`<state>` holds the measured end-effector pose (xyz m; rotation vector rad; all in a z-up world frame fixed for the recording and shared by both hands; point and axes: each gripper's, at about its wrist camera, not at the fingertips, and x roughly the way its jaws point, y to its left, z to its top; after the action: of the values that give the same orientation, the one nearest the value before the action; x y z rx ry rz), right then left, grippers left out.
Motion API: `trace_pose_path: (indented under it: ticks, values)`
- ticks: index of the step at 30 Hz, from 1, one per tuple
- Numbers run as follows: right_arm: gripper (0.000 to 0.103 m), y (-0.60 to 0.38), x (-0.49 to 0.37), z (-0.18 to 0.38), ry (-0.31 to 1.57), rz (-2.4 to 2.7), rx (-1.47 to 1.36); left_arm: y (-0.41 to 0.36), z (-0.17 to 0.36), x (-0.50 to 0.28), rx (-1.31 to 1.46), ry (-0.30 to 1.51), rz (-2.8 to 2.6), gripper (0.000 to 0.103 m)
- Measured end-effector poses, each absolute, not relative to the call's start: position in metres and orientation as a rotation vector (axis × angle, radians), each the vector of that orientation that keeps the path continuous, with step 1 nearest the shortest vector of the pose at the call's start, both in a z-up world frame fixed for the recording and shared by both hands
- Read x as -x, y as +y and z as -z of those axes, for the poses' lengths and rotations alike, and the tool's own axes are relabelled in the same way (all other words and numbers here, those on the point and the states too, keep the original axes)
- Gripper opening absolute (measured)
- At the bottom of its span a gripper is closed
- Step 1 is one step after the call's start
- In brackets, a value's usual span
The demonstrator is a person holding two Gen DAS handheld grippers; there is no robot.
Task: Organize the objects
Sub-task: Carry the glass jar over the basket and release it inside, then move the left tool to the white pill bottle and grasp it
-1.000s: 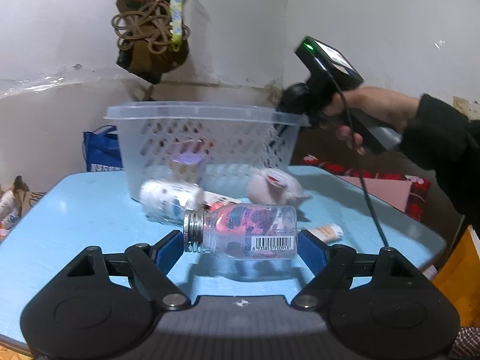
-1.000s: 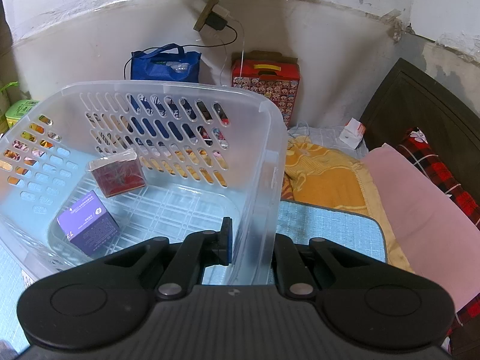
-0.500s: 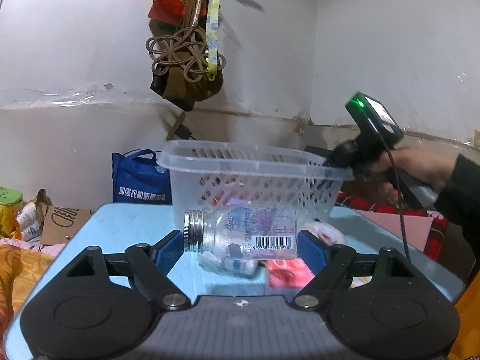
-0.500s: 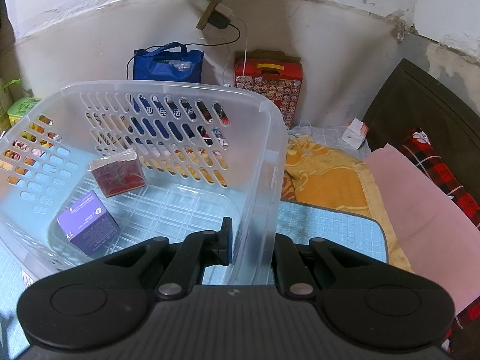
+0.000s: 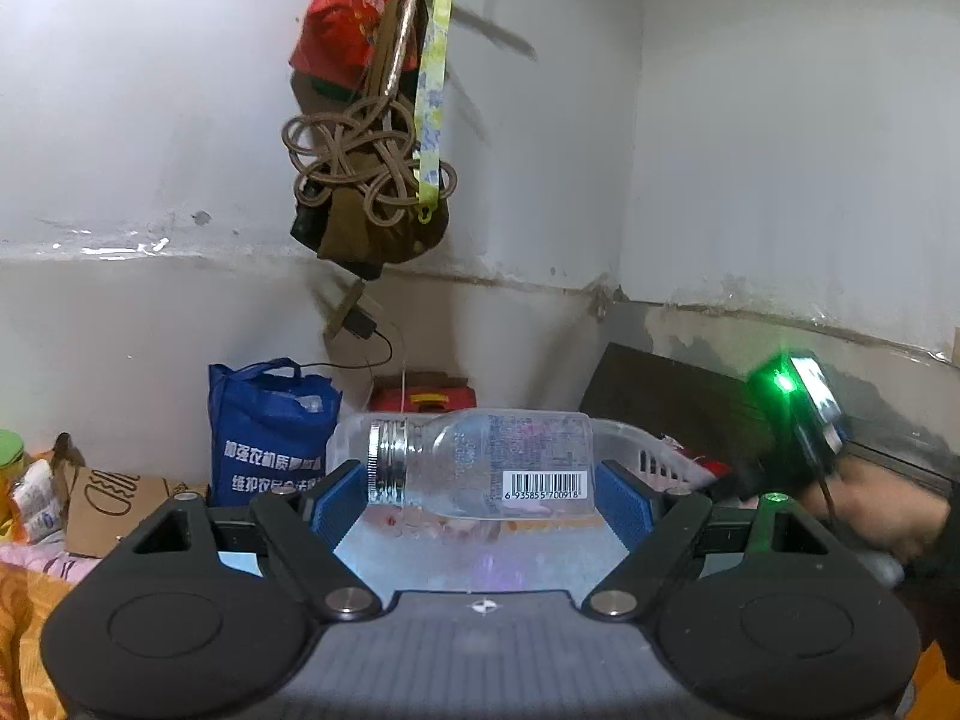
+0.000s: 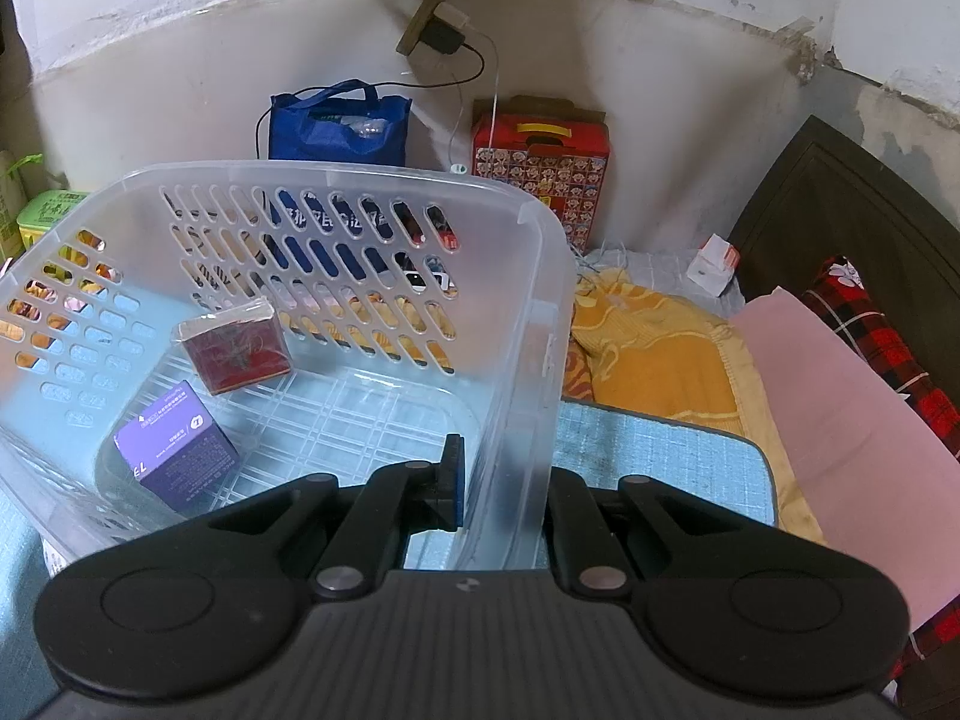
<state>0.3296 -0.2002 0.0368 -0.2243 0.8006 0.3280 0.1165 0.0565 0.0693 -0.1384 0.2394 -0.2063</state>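
Note:
My left gripper [image 5: 480,495] is shut on a clear plastic bottle [image 5: 480,462] with a silver cap, held lengthwise between the blue pads, cap to the left. It hangs in the air above the near rim of the clear plastic basket [image 5: 636,441]. My right gripper [image 6: 501,489] is shut on the basket's right wall [image 6: 528,372], one finger inside and one outside. Inside the basket lie a purple box [image 6: 174,447] and a red box [image 6: 237,348]. A person's hand [image 5: 876,504] holds the right gripper's handle at the right edge of the left wrist view.
The basket stands on a light blue table [image 6: 660,456]. Behind it by the wall are a blue bag [image 6: 339,120] and a red patterned box [image 6: 540,150]. Yellow and pink bedding [image 6: 840,420] lies to the right. A bundle of rope and bags [image 5: 372,168] hangs from the wall.
My left gripper has lifted the bottle off the table and carried it up towards the basket, so the table objects have dropped out of view. The right gripper has kept still on the basket wall.

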Motion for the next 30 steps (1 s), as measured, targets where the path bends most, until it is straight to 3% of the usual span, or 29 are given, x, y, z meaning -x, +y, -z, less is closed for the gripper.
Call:
trace_pose_path:
  ticks: [11,19,24,30]
  values:
    - [0.01,-0.199,-0.332,-0.038,0.809,-0.338,0.23,0.042,-0.08,-0.227,0.112,0.481,0.188,0.085]
    - [0.009,-0.198,-0.334,-0.039,0.82,-0.337,0.235,0.012,-0.07,-0.247,-0.01,0.503,0.165,0.089]
    - [0.01,-0.197,-0.334,-0.039,0.826,-0.341,0.243,0.013,-0.071,-0.236,-0.015,0.524,0.084,0.091]
    - [0.011,-0.196,-0.334,-0.038,0.827,-0.34,0.248,0.027,-0.078,-0.158,-0.006,0.374,0.174,0.091]
